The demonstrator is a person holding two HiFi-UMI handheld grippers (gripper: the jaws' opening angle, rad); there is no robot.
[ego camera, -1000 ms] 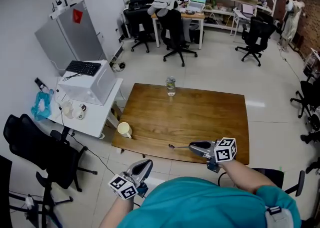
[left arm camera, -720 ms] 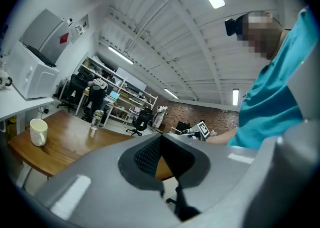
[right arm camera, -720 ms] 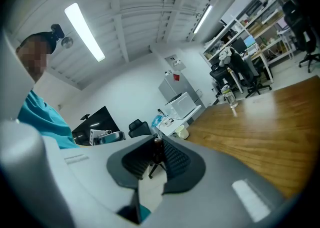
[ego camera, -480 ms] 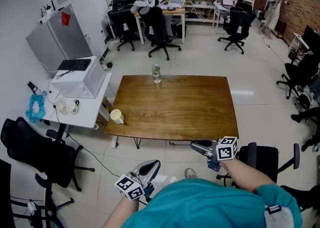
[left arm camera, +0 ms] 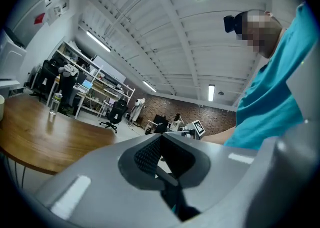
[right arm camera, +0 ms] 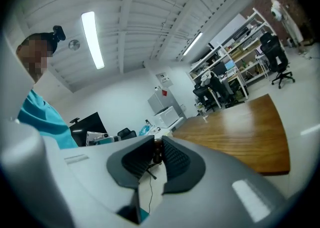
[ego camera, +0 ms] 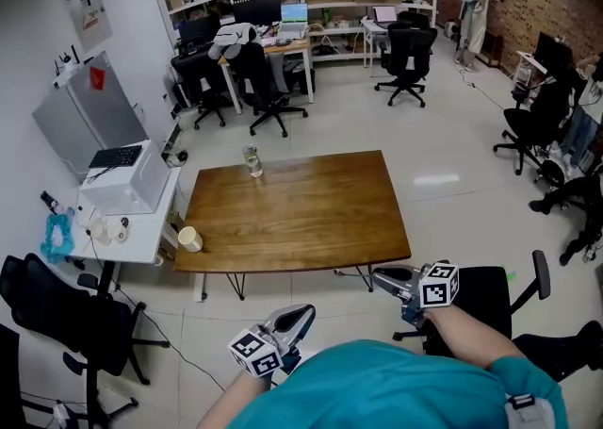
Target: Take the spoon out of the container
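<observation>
The spoon shows only as a slim, dark sliver pinched between the ribbed black pads of the right claw. That claw is closed on it, out over the glossy pale floor tiles just off the near edge of the worktop. In the head view the spoon is too small to make out. It is well apart from the one container in sight, a single cream, round-walled cup that stands upright by the worktop's near left corner. One clear bottle with a dark cap stands upright near the far edge, well apart from the cup. The worktop is one rectangular slab of warm, polished wood with rounded corners on thin black wire legs. The left claw hangs lower, near the person's teal shirt. Its pads are pressed together with nothing between them. Both claws have smooth grey moulded jaws, and each carries one white cube printed with black square markers, two cubes in all. To the left stands one white side table bearing a white box with a black keyboard on top.
</observation>
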